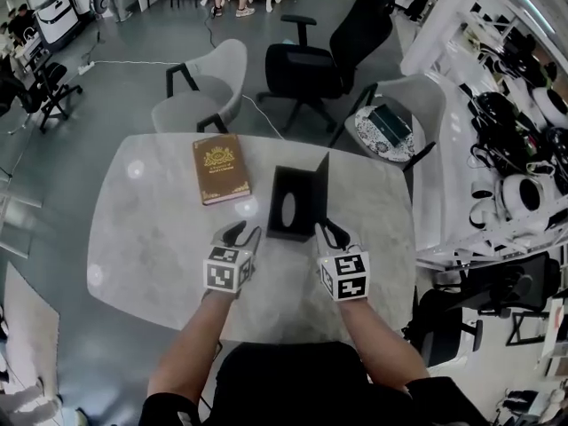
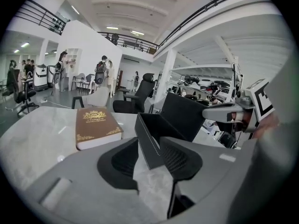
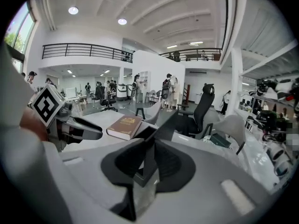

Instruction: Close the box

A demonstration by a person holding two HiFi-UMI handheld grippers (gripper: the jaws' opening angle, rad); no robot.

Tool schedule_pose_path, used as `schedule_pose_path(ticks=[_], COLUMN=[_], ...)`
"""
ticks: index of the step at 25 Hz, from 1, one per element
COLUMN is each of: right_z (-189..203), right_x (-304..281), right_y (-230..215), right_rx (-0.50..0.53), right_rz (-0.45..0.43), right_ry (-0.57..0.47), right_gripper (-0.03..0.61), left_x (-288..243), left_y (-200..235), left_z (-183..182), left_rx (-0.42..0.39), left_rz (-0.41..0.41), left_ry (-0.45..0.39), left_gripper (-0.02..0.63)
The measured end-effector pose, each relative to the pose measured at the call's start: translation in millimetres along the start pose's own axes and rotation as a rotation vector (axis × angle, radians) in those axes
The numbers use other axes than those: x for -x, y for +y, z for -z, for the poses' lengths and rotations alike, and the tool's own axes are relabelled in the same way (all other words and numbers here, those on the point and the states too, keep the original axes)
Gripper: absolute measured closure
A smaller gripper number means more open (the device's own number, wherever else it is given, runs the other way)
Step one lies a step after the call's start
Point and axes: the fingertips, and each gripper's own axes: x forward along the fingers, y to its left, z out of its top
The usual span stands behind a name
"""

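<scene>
- Both claws are hovering at the box's near edge. The left claw (image 1: 238, 232) is gaping wide and empty at the 7 o'clock corner. The right claw (image 1: 330, 231) is only narrowly parted, straddling the lid's near edge without clearly pinching it.
- The box (image 1: 273, 202) is sitting open mid-counter (image 1: 151, 238), with its lid (image 1: 321, 189) standing upright along the 3 o'clock side.
- Closing is seemingly just starting. The next move is probably tipping the lid toward 9 o'clock while the left claw is steadying the box.

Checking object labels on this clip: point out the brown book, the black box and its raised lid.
brown book (image 1: 220, 169), head view, middle of its cover.
black box (image 2: 145, 141), left gripper view, near outer wall.
lid (image 2: 182, 115), left gripper view, middle of the panel.
</scene>
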Motion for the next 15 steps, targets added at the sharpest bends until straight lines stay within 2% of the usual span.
schedule_pose_path(ticks=[9, 15], right_z=[-9.1, -2.1], right_x=[-22.4, -48.4], right_y=[41.1, 71.0], right_rx=[0.146, 0.294], right_rz=[-0.024, -0.040], right_ry=[0.010, 0.047], right_gripper=[0.496, 0.468], left_x=[34.3, 43.3], left_y=[15.1, 24.0], left_z=[-6.9, -5.1], left_rx=[0.028, 0.043], left_rz=[-0.028, -0.039], left_ry=[-0.056, -0.078], left_gripper=[0.469, 0.474])
